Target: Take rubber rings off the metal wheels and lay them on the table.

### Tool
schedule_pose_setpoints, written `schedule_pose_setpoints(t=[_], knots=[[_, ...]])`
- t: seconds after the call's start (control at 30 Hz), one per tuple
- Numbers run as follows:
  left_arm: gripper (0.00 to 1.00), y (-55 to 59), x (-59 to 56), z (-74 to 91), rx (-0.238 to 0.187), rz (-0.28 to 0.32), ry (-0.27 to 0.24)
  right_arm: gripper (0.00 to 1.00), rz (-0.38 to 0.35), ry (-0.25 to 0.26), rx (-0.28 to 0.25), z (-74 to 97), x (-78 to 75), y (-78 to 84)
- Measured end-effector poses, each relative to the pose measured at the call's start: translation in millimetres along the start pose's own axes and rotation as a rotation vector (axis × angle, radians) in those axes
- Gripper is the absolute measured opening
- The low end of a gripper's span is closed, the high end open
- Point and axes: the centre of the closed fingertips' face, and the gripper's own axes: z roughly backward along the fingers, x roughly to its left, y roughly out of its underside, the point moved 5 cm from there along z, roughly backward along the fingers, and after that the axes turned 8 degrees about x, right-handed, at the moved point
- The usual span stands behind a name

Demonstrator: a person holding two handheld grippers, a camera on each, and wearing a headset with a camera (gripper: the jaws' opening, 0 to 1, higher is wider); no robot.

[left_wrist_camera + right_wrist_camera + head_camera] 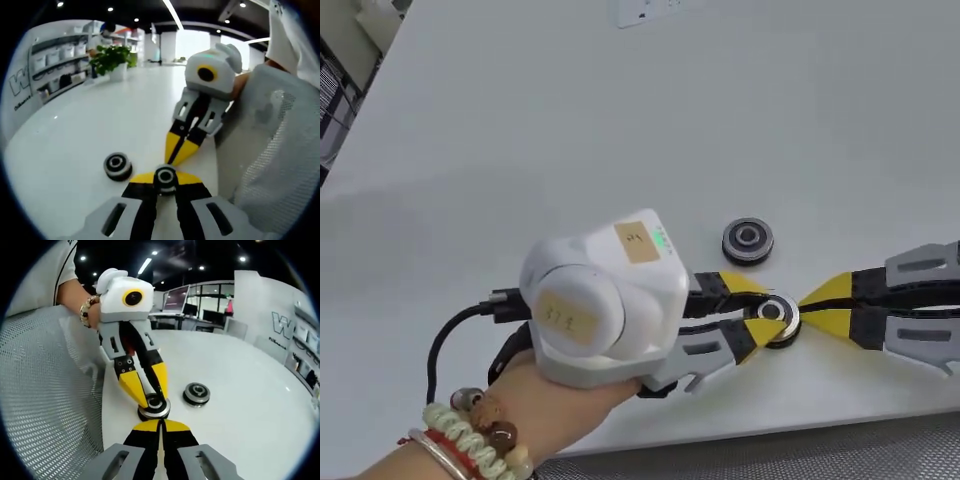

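A person's left hand [555, 395], wearing beaded bracelets [470, 425] at the wrist, holds the left gripper [763, 316] by its white plastic housing over the near part of the flat white table [570, 120].

The left gripper's black, yellow-tipped jaws are closed on a small round silver metal wheel [778, 320], one jaw on each side of it. In the left gripper view the wheel [165, 179] sits clamped between the two yellow tips. It rests on the table near the front edge. A black rubber ring [146, 415] is fitted around its rim.

A second round metal wheel [748, 240], with its own black ring in place, lies flat on the table just beyond the clamped wheel, apart from both grippers. It shows to the left of the jaws in the left gripper view [118, 166] and to the right in the right gripper view [196, 393].

The right gripper [807, 303] enters from the right, jaws pressed together, yellow tips touching the rim of the clamped wheel. Whether the tips pinch the rubber ring cannot be determined.

A grey mesh surface [820, 455] lies below the table's front edge.
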Motion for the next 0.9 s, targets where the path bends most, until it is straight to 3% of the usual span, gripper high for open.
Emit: schedule_pose_setpoints(t=[0.07,0.1,0.2,0.3,0.37,0.5,0.67,0.83,0.9], knots=[[0.14,0.1,0.0,0.0,0.000,-0.002,0.000,0.00,-0.030,-0.003,-0.005,0.0,-0.5,0.3],[0.14,0.1,-0.2,0.0,0.000,-0.002,0.000,0.00,-0.102,-0.017,-0.005,0.3,-0.3,1.1],[0.14,-0.2,-0.7,-0.5,-0.002,-0.007,0.003,0.00,-0.213,-0.046,0.025,1.6,-2.1,4.0],[0.15,-0.8,-2.1,-1.5,-0.004,-0.015,0.006,0.00,-0.504,-0.123,-0.017,5.3,-5.6,4.3],[0.15,-0.8,-2.1,-1.5,-0.004,-0.016,0.006,0.00,-0.579,-0.146,-0.058,6.5,-8.2,4.4],[0.15,-0.8,-2.1,-1.6,-0.004,-0.019,0.006,0.00,-0.650,-0.163,-0.052,5.8,-10.2,8.1],[0.15,-0.7,-2.1,-1.6,-0.004,-0.024,0.007,0.00,-0.837,-0.244,-0.096,6.2,-11.2,8.2],[0.14,-0.5,-2.0,-1.5,-0.003,-0.026,0.006,0.00,-0.876,-0.276,-0.129,9.0,-11.9,4.8],[0.14,-0.4,-1.9,-1.5,-0.004,-0.027,0.004,0.00,-0.882,-0.274,-0.118,8.4,-11.3,5.3]])
